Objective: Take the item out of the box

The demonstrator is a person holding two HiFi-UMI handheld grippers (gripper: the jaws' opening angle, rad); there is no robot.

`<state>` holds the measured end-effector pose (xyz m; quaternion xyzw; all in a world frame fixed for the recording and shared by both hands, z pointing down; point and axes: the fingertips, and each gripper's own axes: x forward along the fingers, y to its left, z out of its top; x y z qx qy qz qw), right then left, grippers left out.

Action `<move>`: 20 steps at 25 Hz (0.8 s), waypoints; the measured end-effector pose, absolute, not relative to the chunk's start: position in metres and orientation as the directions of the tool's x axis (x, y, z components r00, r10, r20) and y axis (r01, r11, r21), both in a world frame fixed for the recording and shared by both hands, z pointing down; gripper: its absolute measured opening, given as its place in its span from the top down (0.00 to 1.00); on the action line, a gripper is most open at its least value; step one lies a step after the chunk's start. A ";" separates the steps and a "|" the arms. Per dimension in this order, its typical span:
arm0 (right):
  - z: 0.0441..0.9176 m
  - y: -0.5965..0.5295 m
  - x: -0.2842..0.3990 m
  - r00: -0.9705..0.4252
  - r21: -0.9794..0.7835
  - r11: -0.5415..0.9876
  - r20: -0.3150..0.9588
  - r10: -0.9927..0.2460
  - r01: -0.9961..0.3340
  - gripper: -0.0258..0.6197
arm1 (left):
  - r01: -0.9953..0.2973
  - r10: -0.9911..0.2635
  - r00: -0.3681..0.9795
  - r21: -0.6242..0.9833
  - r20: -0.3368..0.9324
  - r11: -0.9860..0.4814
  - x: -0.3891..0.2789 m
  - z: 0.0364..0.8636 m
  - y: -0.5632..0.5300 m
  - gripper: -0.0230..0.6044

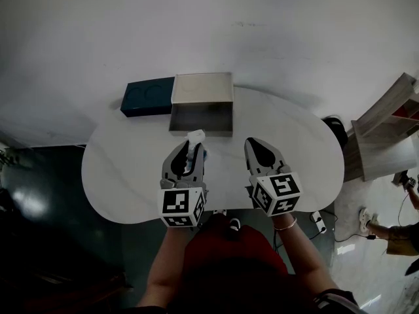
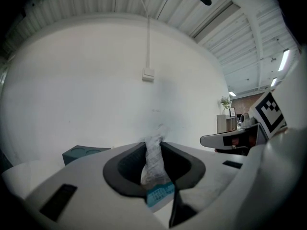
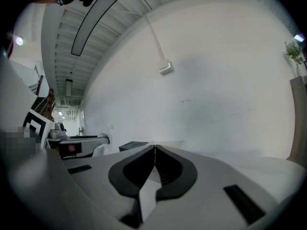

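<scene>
A white crinkled packet (image 1: 196, 137) with a blue label (image 2: 159, 193) is pinched between the jaws of my left gripper (image 1: 192, 144), which is held above the table just in front of the box. In the left gripper view the packet (image 2: 154, 158) stands upright between the pads of that gripper (image 2: 154, 150). The open beige box (image 1: 201, 118) sits at the back of the white table (image 1: 124, 175), its lid (image 1: 202, 87) raised behind it. My right gripper (image 1: 251, 142) hovers beside the left one, its jaws shut (image 3: 154, 150) on nothing.
A dark teal box (image 1: 147, 97) with two round recesses lies left of the beige box, also seen as the teal box (image 2: 84, 153). Beyond the table's right edge stand a wooden shelf (image 1: 386, 136) and a person (image 1: 396, 233). A power strip (image 1: 319, 220) lies on the floor.
</scene>
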<state>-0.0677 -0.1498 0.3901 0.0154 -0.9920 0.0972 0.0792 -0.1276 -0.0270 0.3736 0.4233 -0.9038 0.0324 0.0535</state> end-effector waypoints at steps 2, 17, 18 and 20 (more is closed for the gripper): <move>0.388 -0.148 -0.065 -0.988 -0.185 0.981 0.153 -0.022 -0.051 0.94 | -0.761 -0.756 -0.643 0.004 0.119 0.648 -0.127 0.374 -0.019 0.79; 0.374 -0.126 -0.043 -0.993 -0.149 0.988 0.121 -0.008 -0.026 0.94 | -0.752 -0.748 -0.657 -0.013 0.098 0.659 -0.100 0.366 0.008 0.78; 0.374 -0.124 -0.042 -0.993 -0.148 0.989 0.119 -0.006 -0.024 0.94 | -0.752 -0.748 -0.657 -0.014 0.098 0.659 -0.098 0.366 0.009 0.78; 0.371 -0.121 -0.039 -0.994 -0.143 0.989 0.113 -0.004 -0.021 0.94 | -0.751 -0.747 -0.658 -0.017 0.095 0.660 -0.096 0.364 0.011 0.78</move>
